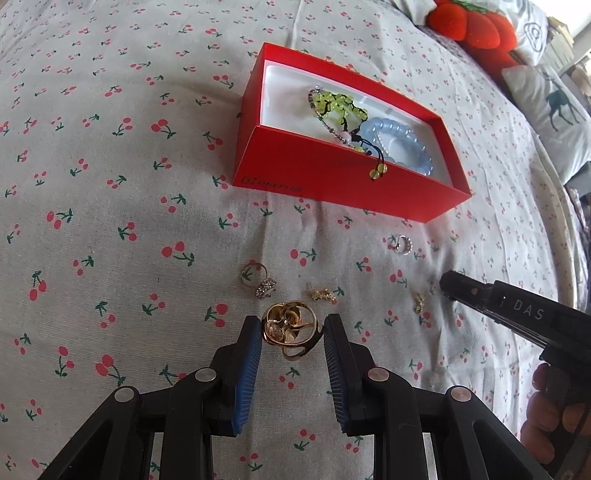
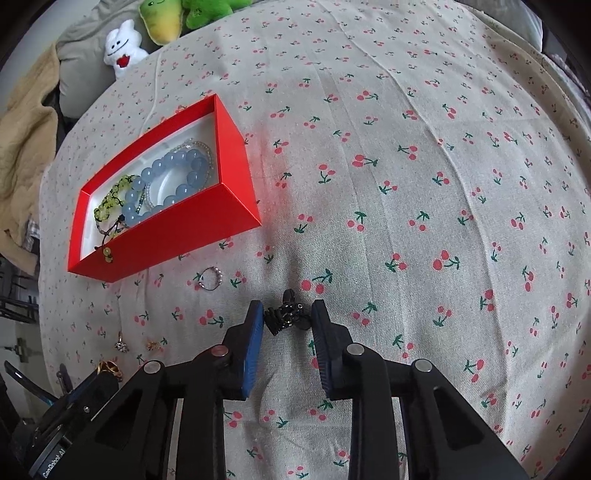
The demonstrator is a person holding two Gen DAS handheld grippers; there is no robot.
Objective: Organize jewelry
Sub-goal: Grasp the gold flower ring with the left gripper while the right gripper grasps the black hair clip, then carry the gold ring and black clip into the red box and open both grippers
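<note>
My left gripper [image 1: 293,326] is shut on a gold flower ring [image 1: 284,325], its blue pads pressing both sides just above the cherry-print sheet. In the right wrist view my right gripper [image 2: 287,315] is shut on a small black ornament [image 2: 286,317] lying on the sheet. A red box [image 1: 332,184] [image 2: 177,236] holds a blue bead bracelet [image 1: 402,136] [image 2: 173,173] and a green bead bracelet [image 1: 340,101] [image 2: 110,201]. Loose on the sheet are a silver ring [image 1: 402,244] [image 2: 210,278], a rhinestone ring [image 1: 258,280] and two gold earrings [image 1: 323,293] [image 1: 419,302].
Red strawberry plush [image 1: 472,22] and a deer-print pillow [image 1: 550,110] lie beyond the box. A white plush [image 2: 123,46] and green plush toys [image 2: 166,18] sit at the bed's far edge, a tan blanket [image 2: 26,147] at the left. A hand [image 1: 546,406] holds the right gripper.
</note>
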